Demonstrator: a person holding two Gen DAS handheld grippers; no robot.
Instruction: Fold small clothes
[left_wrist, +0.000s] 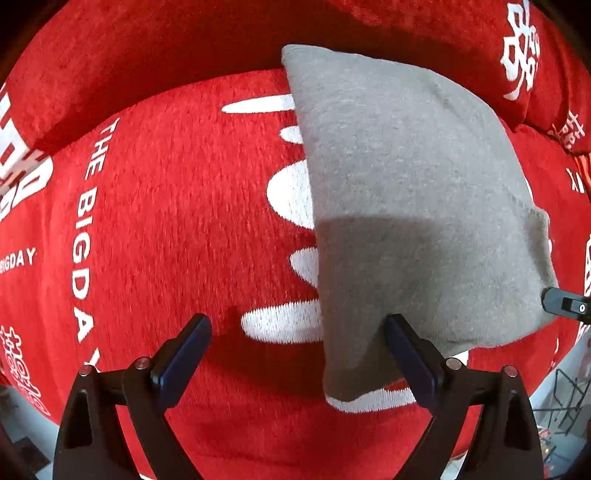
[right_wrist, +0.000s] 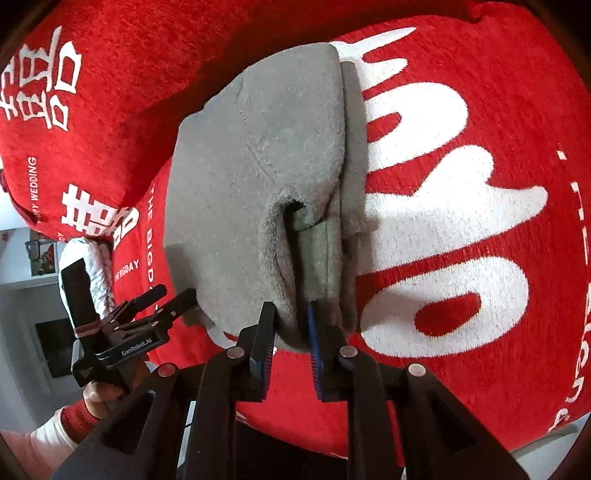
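Left gripper (left_wrist: 297, 354) wide, right gripper (right_wrist: 291, 332) narrow, both at a folded grey garment (left_wrist: 406, 184) on the red cushion (left_wrist: 166, 221).
Left wrist: jaws spread astride the garment's near edge, nothing pinched, only the smooth top layer on show. Right wrist: narrow jaws about a thick hem, pinched or not unclear; stacked layers and a gaping fold, unseen from the left. Probably soft, light and floppy; best taken at the doubled hem.

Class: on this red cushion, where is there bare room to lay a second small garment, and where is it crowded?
Free: the red cushion left of the grey garment, up to the "THE BIGDAY" lettering. In the right wrist view, the patch with big white letters beside the garment. Crowded: the garment's near edge, where the left gripper and right gripper meet.
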